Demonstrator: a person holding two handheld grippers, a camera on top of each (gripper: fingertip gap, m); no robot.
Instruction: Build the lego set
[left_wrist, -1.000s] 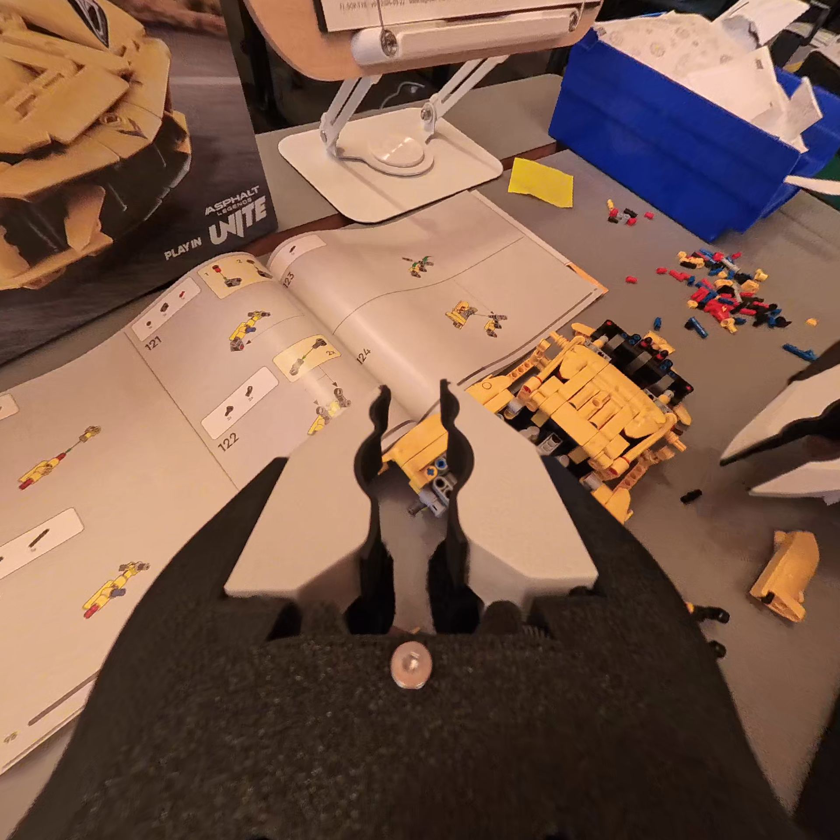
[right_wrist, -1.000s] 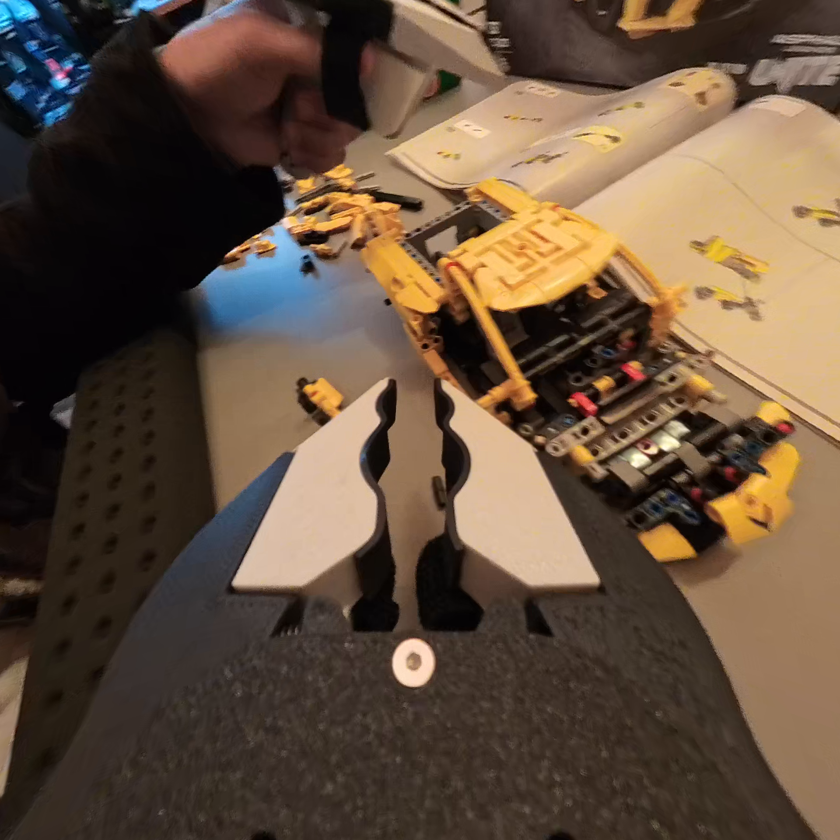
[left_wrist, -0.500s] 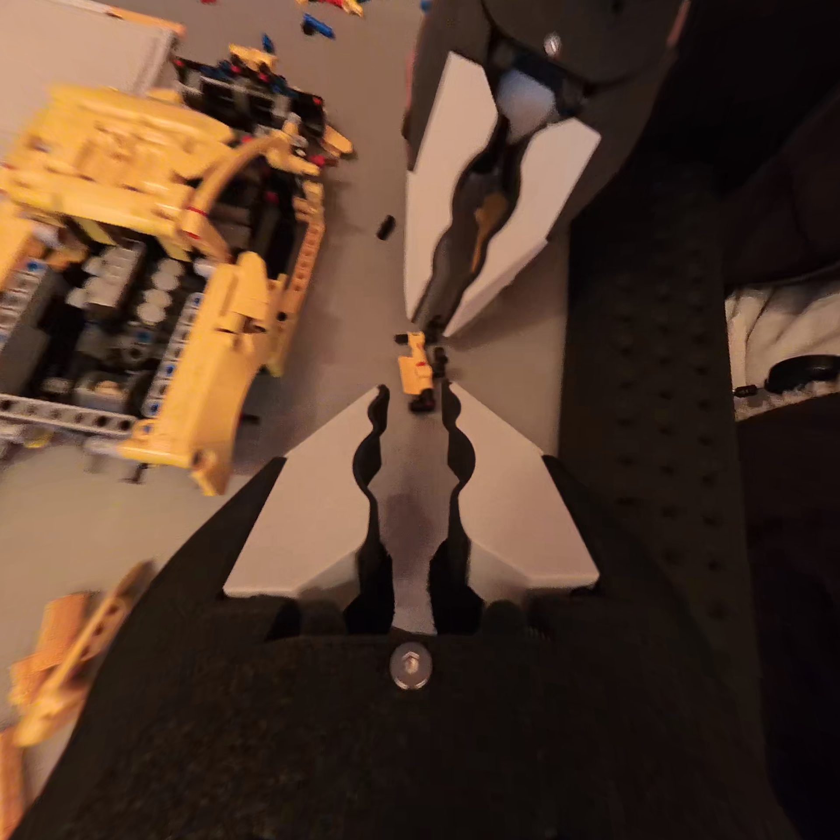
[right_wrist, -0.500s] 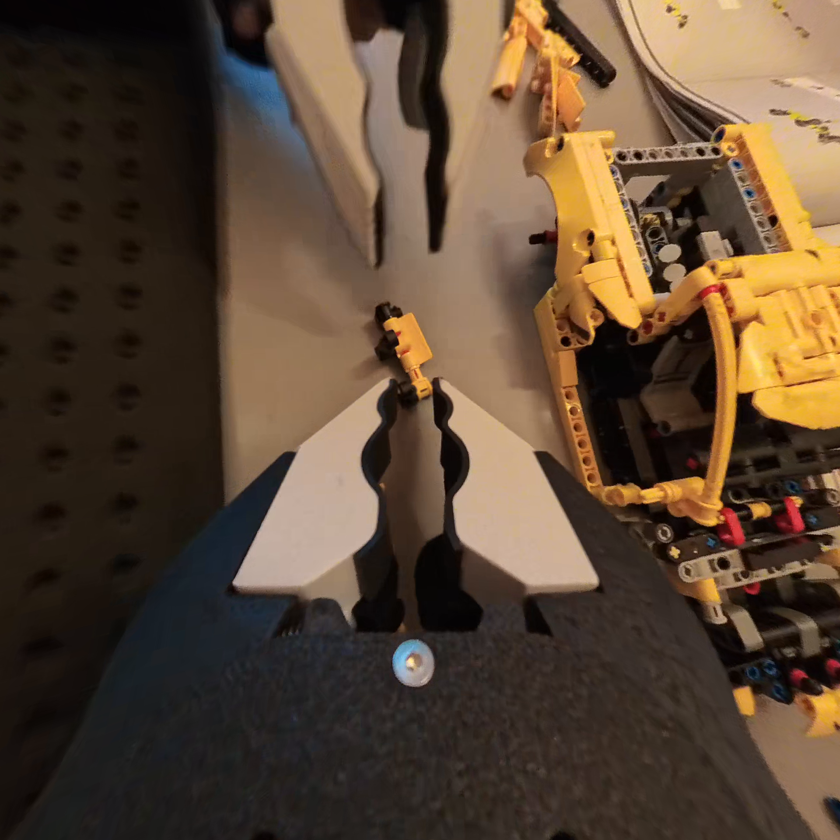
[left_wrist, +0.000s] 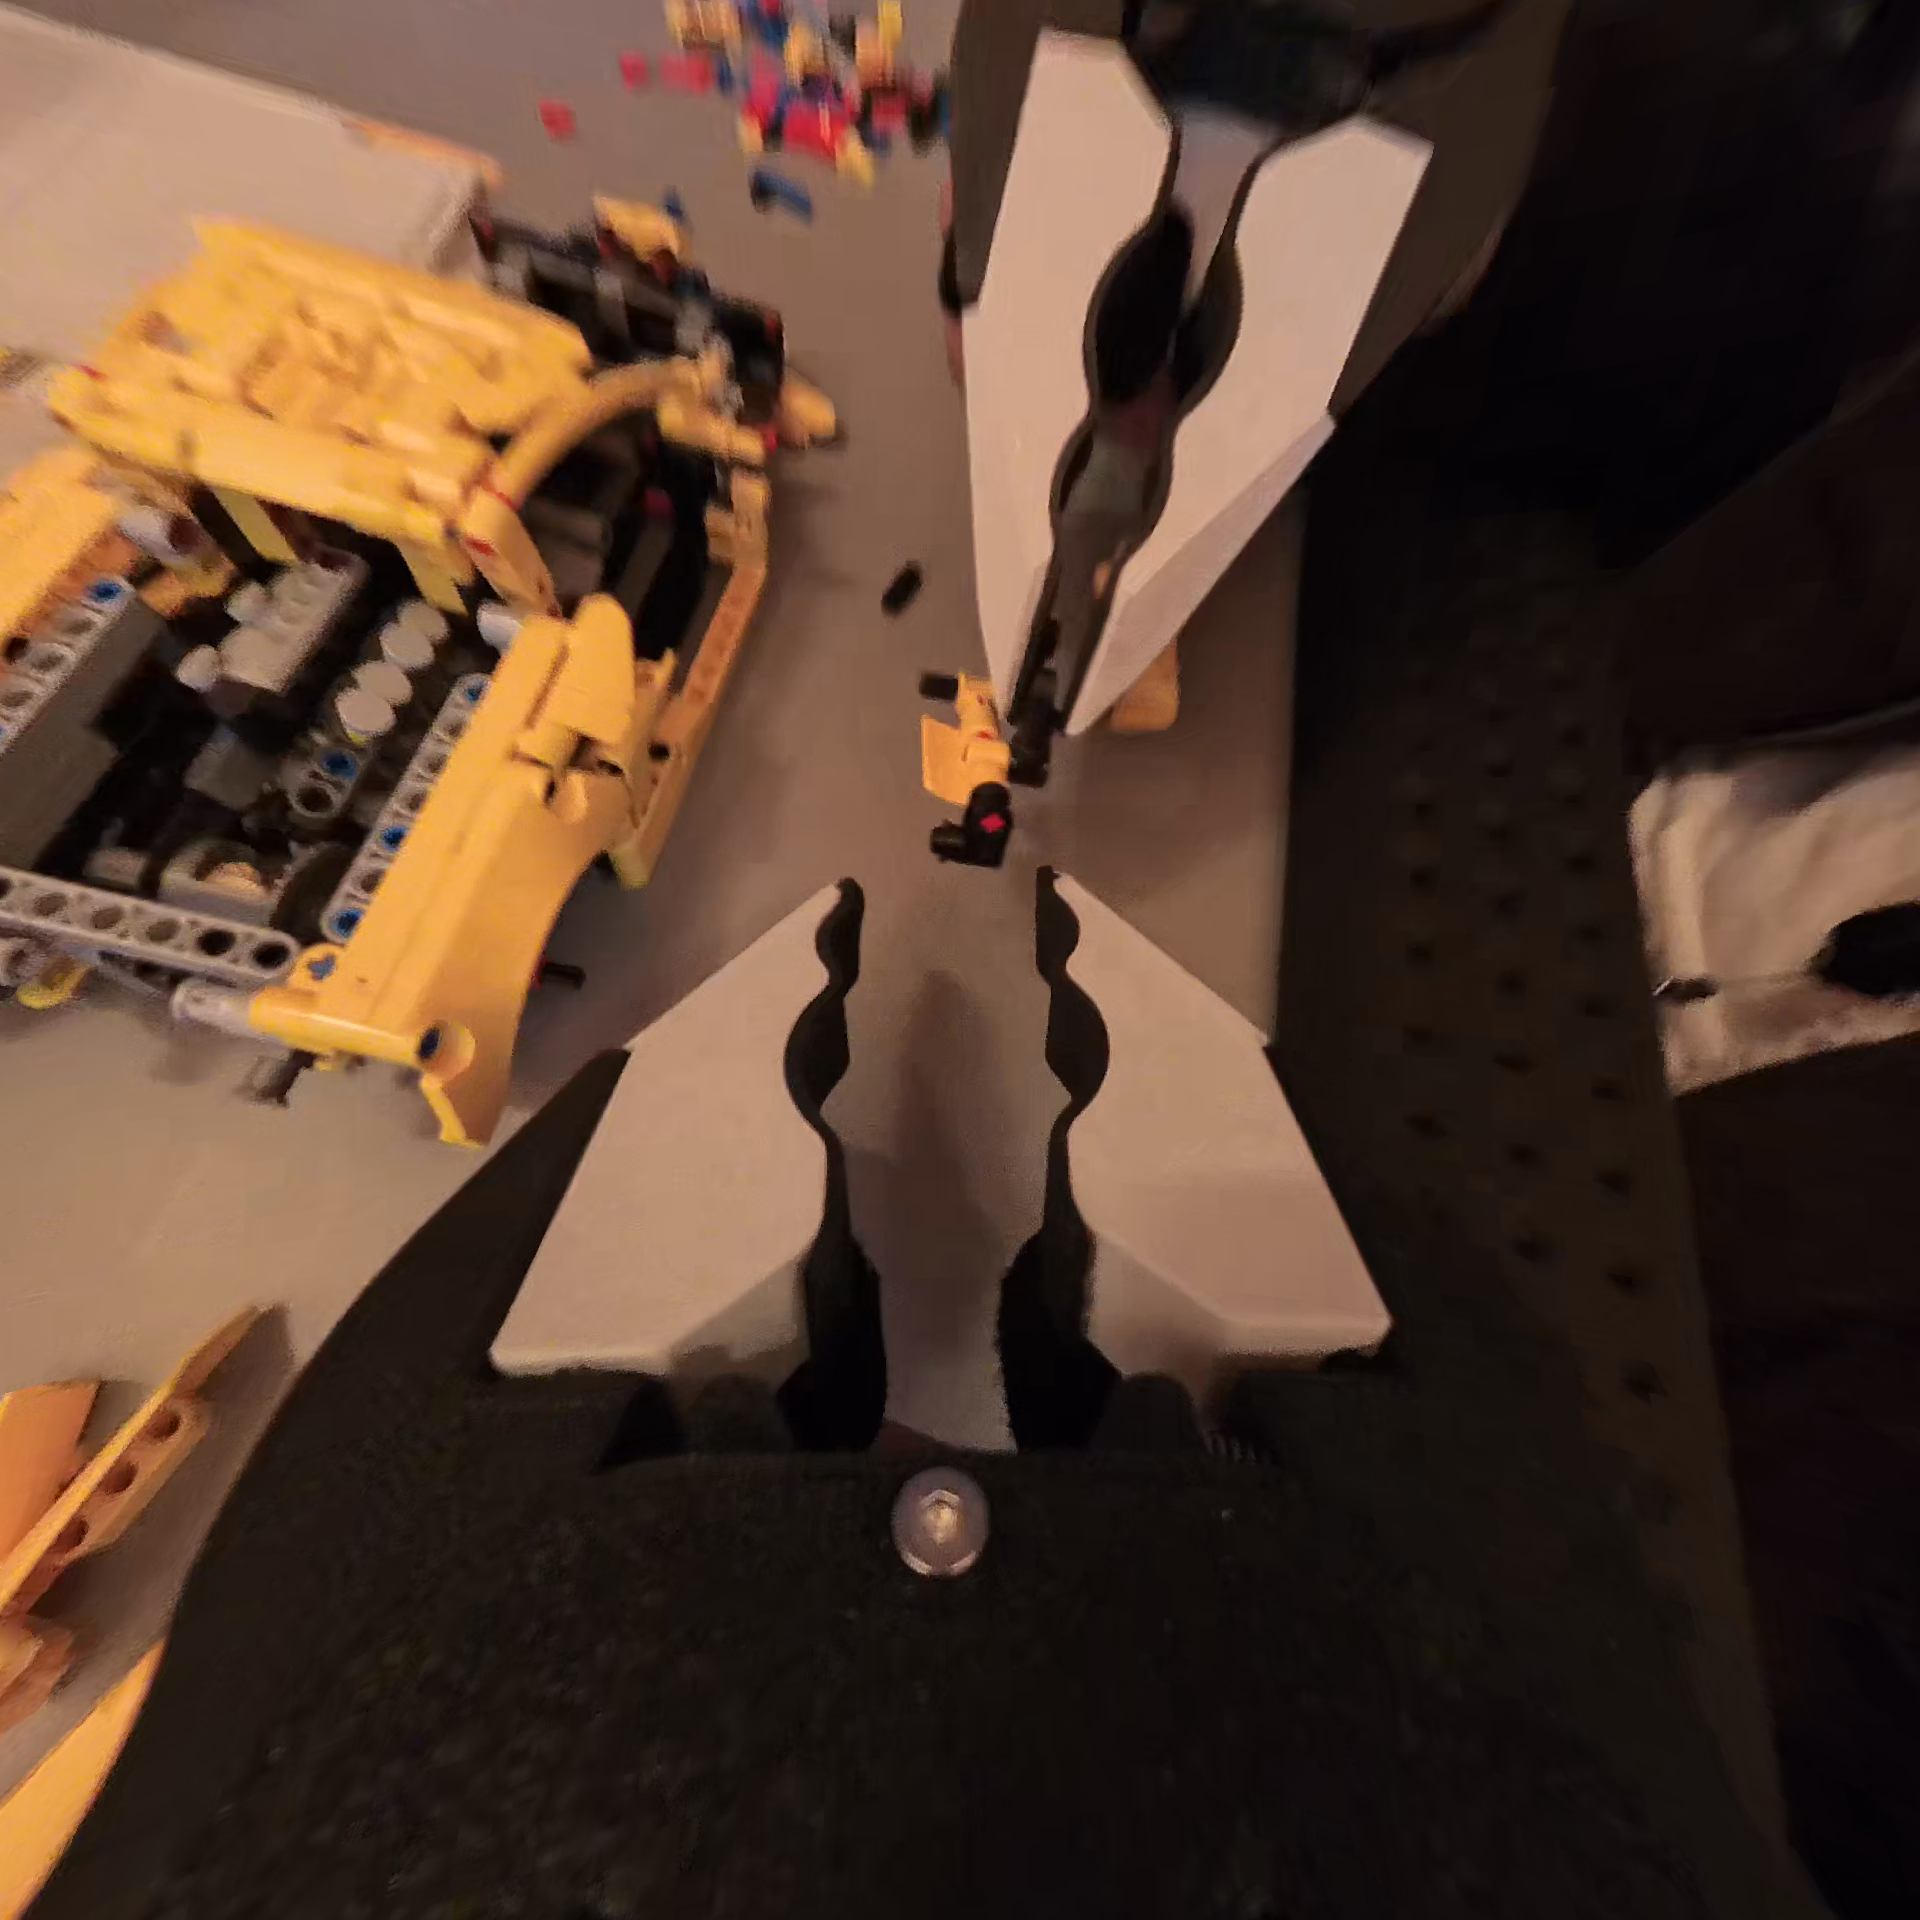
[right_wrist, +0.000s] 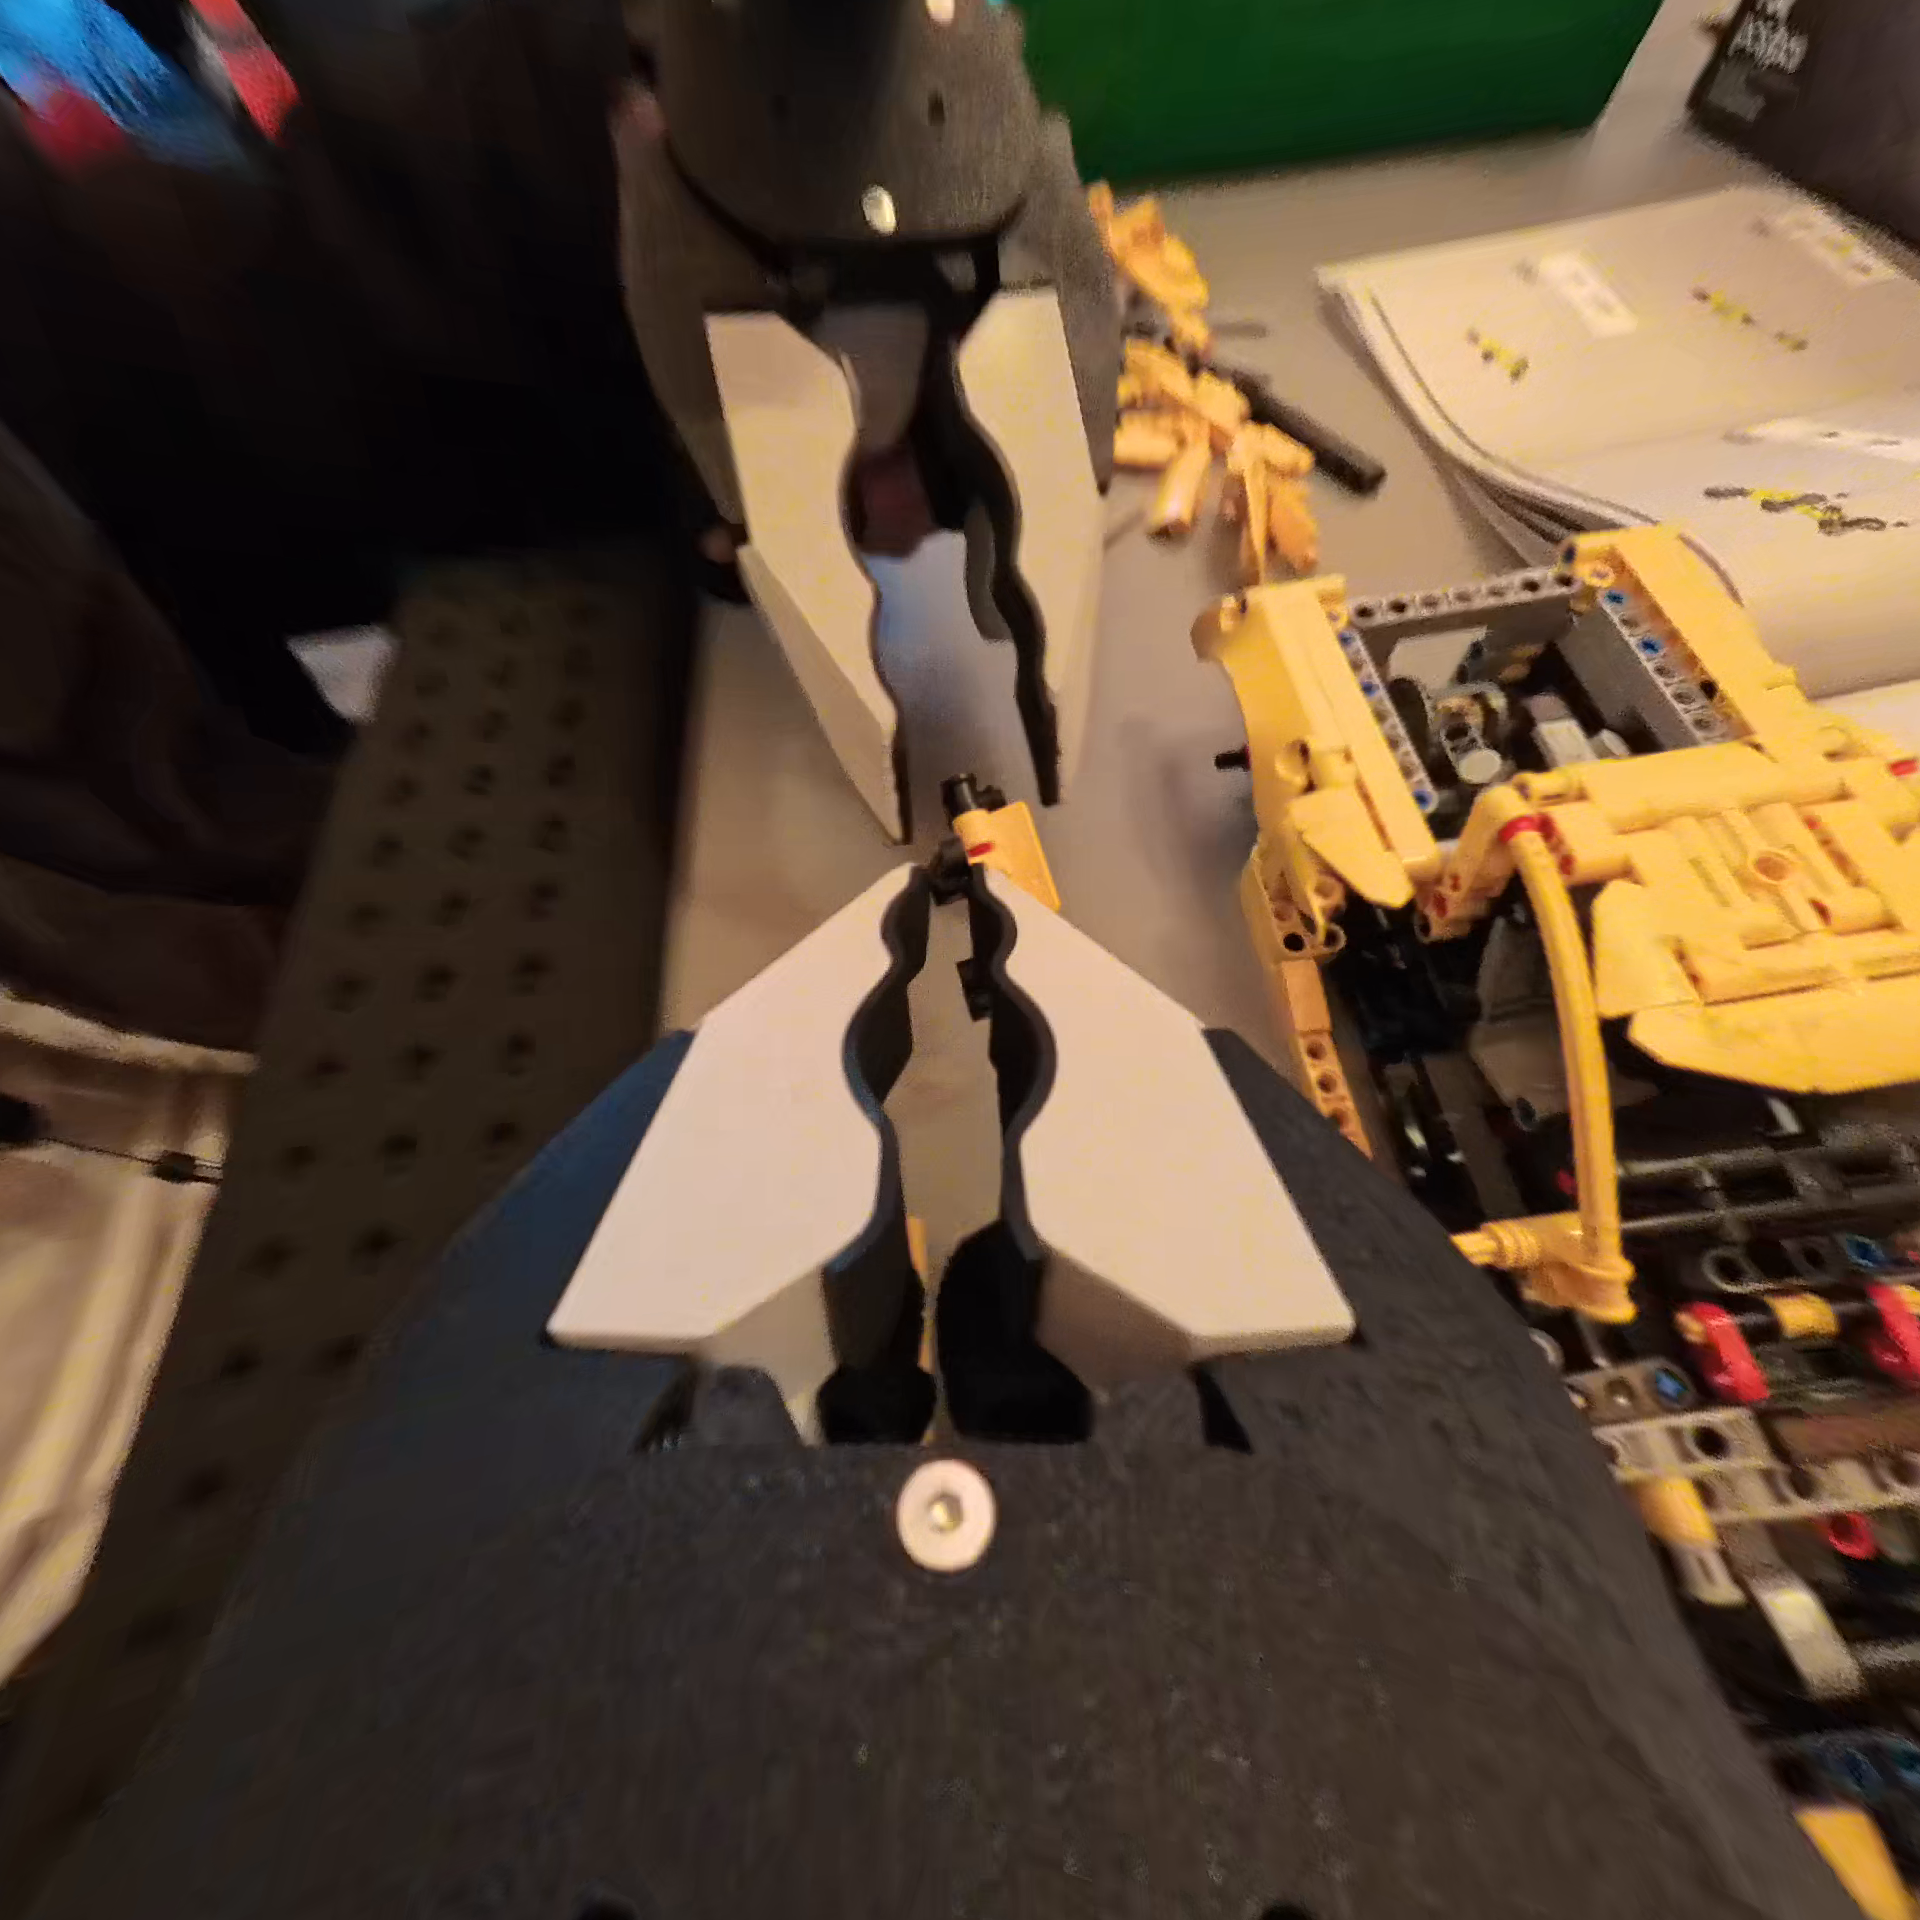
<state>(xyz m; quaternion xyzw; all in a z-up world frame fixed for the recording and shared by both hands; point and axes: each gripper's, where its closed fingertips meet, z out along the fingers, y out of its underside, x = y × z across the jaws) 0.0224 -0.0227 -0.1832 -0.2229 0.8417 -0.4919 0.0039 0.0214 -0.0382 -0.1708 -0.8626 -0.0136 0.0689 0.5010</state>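
I see a grey table under dim warm light, a dark perforated panel along its edge, and a green bin at the back.

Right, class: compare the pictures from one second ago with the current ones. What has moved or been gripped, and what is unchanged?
Both grippers swung away from the booklet and model, down to the table edge. The right gripper closed on the small yellow-and-black piece; the left gripper opened wider, facing it from the opposite side. The yellow car model stayed in place on the table.
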